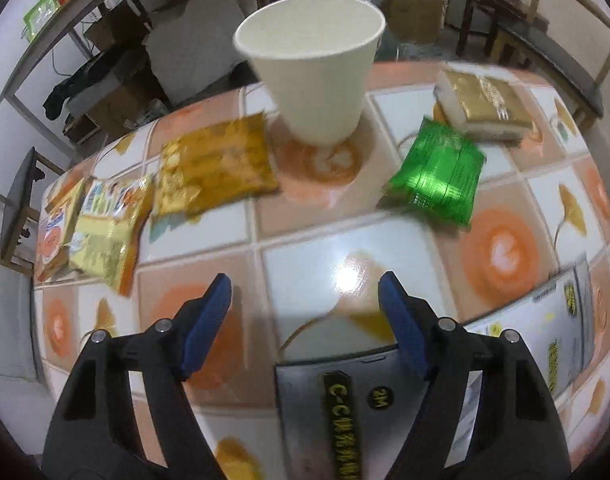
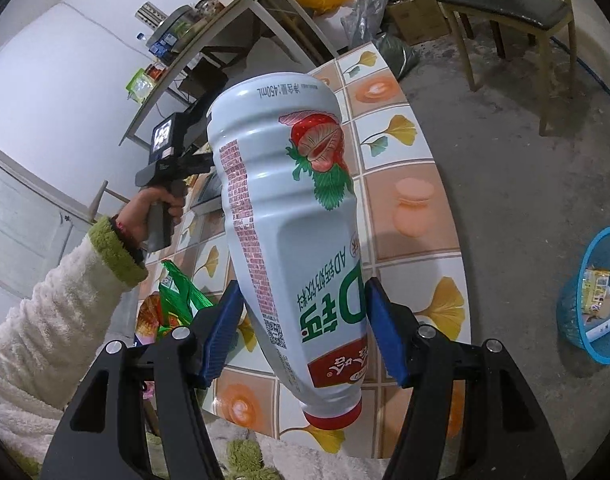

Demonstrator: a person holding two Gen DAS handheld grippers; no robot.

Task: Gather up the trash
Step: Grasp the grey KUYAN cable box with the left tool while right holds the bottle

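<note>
Left of the paper cup [image 1: 311, 68], flat snack wrappers: a yellow printed packet [image 1: 107, 236] at the table's far left, then a gold foil packet [image 1: 217, 166] just beside the cup. All look light, limp and crinkly; best pinched at an edge or crimped seam. Cup itself stands upright on the tiled table [image 1: 209, 236], apparently empty though its bottom is hidden; thin wall, crushes easily, so take it low on the body with a soft squeeze. Right of the cup, a green foil pack [image 1: 439, 170], glossy and likely slippery, and a gold-topped block [image 1: 481, 106] touching its far corner.

Left gripper [image 1: 305, 320] hangs near the table's close edge, jaws spread, nothing between them.

Right gripper [image 2: 303, 330] clamps a white strawberry-drink bottle [image 2: 289, 216] upside down, off the table, pads on the waist above the red cap. Stiff plastic; weight unclear. Blue basket [image 2: 595, 296] on the floor, far right of the cup's table.
</note>
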